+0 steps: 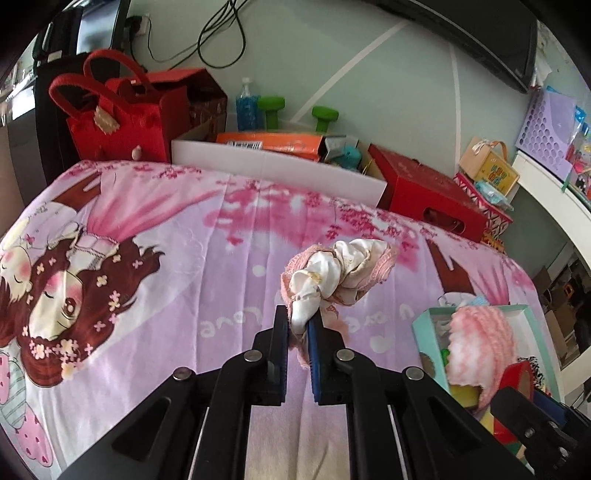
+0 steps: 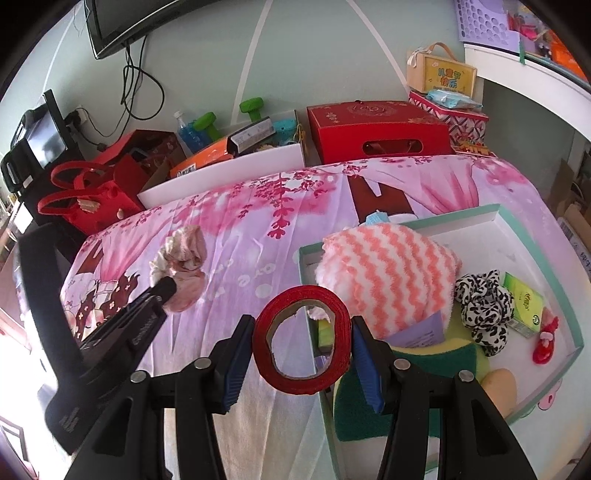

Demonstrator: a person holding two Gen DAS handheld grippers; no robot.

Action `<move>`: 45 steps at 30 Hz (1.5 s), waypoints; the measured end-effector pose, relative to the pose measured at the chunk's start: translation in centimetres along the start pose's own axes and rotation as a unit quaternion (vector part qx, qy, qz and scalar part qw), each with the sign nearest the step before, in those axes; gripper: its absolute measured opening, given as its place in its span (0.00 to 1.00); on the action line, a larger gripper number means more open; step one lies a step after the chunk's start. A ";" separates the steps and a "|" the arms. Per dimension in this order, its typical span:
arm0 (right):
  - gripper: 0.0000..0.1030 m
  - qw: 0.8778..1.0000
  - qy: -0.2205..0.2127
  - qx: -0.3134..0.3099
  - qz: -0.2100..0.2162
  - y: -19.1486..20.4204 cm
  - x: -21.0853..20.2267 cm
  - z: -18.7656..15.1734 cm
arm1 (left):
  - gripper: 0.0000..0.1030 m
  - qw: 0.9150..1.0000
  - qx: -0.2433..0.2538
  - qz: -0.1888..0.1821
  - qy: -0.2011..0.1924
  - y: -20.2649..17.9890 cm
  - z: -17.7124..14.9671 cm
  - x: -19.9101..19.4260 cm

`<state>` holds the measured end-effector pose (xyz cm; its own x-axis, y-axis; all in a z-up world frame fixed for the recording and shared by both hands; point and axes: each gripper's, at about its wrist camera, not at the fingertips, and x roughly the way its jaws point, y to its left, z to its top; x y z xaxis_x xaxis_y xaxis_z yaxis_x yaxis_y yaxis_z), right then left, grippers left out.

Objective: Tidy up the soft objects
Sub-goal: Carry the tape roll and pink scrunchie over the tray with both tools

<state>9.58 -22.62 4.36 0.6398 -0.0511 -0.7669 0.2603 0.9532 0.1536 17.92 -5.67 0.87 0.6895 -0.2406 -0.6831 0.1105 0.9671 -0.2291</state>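
My left gripper (image 1: 300, 325) is shut on a crumpled pink and white cloth (image 1: 340, 273) and holds it above the pink cartoon bedsheet (image 1: 155, 295). The cloth also shows in the right wrist view (image 2: 183, 254), with the left gripper (image 2: 164, 286) on it. My right gripper (image 2: 301, 339) is shut on a red tape roll (image 2: 303, 341), just left of a teal-rimmed box (image 2: 576, 332). The box holds a pink and white zigzag fluffy towel (image 2: 388, 277), a black and white spotted scrunchie (image 2: 484, 310), a green carton (image 2: 524, 306) and sponges. The box (image 1: 424, 325) and towel (image 1: 476, 343) show at right in the left wrist view.
Behind the bed stand a red felt bag (image 1: 110, 122), a white box (image 1: 266, 166) with an orange package, green dumbbells (image 1: 325, 118), a blue bottle (image 1: 246, 107) and a red gift box (image 2: 376, 129). A white shelf (image 2: 535, 77) curves at right. A TV (image 2: 114, 26) hangs on the wall.
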 end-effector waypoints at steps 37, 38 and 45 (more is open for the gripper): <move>0.53 0.986 -0.046 0.125 -0.101 -10.7 -4.2 0.1 | 0.09 0.986 0.089 -0.125 -0.058 -8.5 -0.4 -8.3; 0.53 0.985 -0.044 0.132 -0.105 -11.3 -4.2 0.0 | 0.09 0.985 0.096 -0.130 -0.054 -9.1 -0.7 -8.2; 0.53 0.974 -0.042 0.179 -0.133 -15.1 -4.9 -0.7 | 0.09 0.976 0.148 -0.158 -0.025 -13.3 -3.0 -7.6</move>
<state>2.04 -36.60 5.34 0.5686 -0.3215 -0.7572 0.6507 0.7389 0.1749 9.09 -16.92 6.98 0.6207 -0.5333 -0.5747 0.5194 0.8288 -0.2081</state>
